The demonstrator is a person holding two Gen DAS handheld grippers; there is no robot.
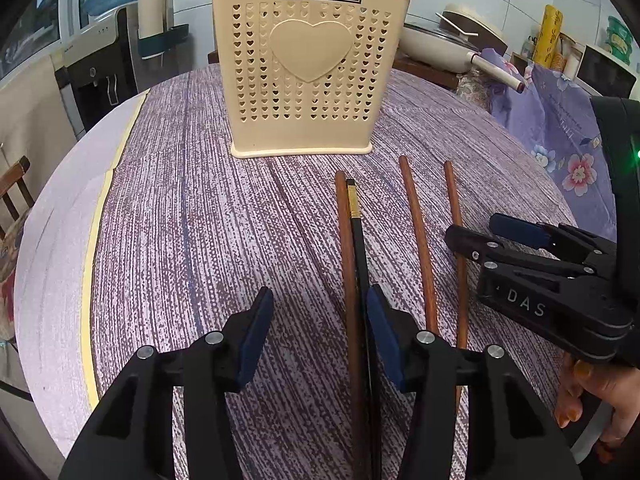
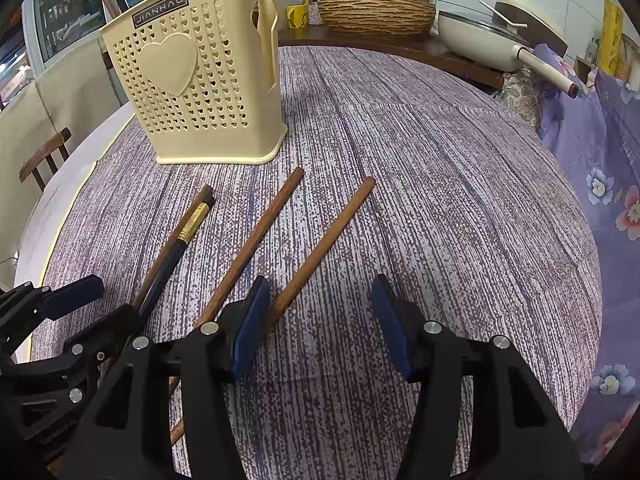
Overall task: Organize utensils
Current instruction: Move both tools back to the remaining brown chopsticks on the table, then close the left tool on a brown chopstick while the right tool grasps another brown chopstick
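L gripper [image 1: 320, 344] half-open over the black chopstick [image 1: 362, 264] + brown one touching it, nothing gripped. R gripper [image 2: 316, 330] unclenched over right-most stick [image 2: 320, 246]. Holder [image 1: 308, 64] far. Risk – L grabs both, pair skews.

Left gripper [image 1: 320, 304]: matte black plastic frame, two angular finger arms, each faced with a dark blue pad [image 1: 256, 336]. Round silver pivot pins are seen on each arm, two per side.

Right gripper [image 2: 316, 296]: same build, black with blue pads [image 2: 250, 330] and silver pins. From the left wrist view, at about 3 o'clock, its body is seen side-on [image 1: 472, 236]: small silver screws along the arm, pale lettering "DAS" on the black housing (further letters cannot be read), a green light glowing at the housing edge.

Hand [image 1: 592, 404] at 4 o'clock: fingernails painted orange.
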